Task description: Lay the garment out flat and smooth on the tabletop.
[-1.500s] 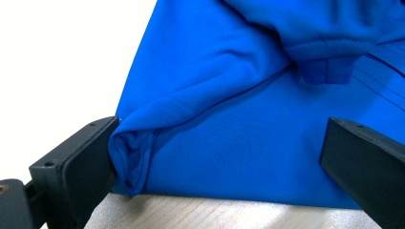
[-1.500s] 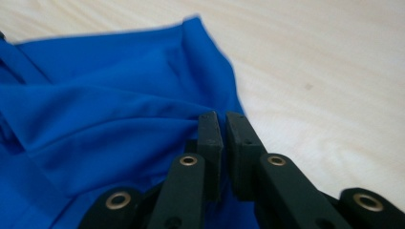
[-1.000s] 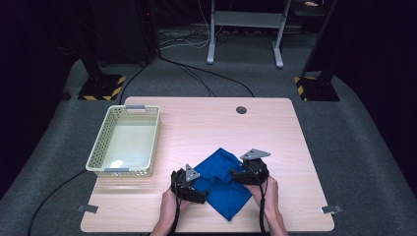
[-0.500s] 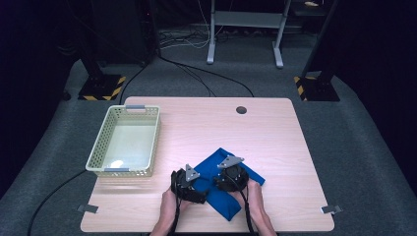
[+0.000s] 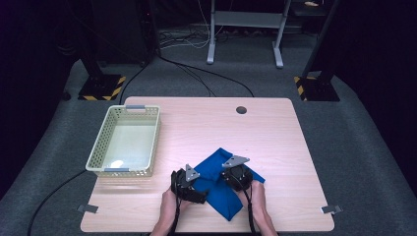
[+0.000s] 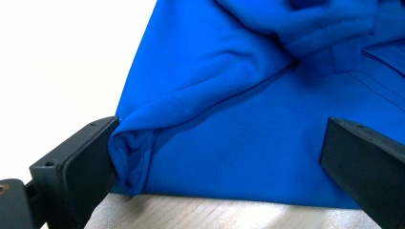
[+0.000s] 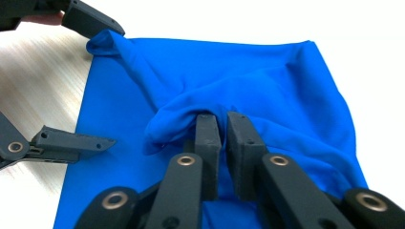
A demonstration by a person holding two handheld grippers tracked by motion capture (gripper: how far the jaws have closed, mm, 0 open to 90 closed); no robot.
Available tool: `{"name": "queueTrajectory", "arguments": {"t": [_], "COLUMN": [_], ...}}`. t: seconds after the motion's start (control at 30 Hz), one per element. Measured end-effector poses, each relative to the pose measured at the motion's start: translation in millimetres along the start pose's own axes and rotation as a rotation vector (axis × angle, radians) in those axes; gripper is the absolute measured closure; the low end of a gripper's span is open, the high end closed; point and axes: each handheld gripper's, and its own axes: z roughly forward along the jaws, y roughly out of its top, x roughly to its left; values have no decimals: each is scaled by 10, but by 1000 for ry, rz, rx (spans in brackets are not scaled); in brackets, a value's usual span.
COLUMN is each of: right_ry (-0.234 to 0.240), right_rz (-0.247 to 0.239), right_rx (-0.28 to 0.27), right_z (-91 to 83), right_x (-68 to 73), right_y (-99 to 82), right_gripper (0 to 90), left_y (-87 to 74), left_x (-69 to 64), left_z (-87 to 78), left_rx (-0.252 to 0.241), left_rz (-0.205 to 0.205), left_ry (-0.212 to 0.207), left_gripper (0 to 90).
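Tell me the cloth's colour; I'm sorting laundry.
Plain bright blue cloth, clearest in the right gripper view.

Cloth point(image 5: 221, 184) on table point(image 5: 275, 147) near front edge, basket point(image 5: 125, 141) left of it, well apart.

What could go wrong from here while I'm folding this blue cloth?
1. The right gripper has just closed on a small bunched fold of the blue cloth; a pinch that shallow may slip out when you pull.
2. The left gripper stands open, with a rolled cloth corner against one of its fingers. Nothing pins that side, so the whole cloth may drag and skew the fold.
3. The cloth lies close to the table's near edge and could slide off.
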Motion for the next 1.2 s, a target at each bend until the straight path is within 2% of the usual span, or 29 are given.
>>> {"name": "queueTrajectory", "arguments": {"t": [0.4,0.6,1.2], "right_ry": [-40,-72,-132], "right_rz": [25,43,51], "right_rx": [-44,-74,-92], "right_z": [-140,-254,-406], "right_x": [-126,-247,-492], "right_y": [4,45,189], "right_gripper": [883,883,882], "left_y": [0,0,-1], "left_x": [0,0,-1], "left_z": [0,0,-1], "left_rx": [0,0,-1], "left_rz": [0,1,0], "left_ry": [0,0,0], "left_gripper": [10,10,12]}}
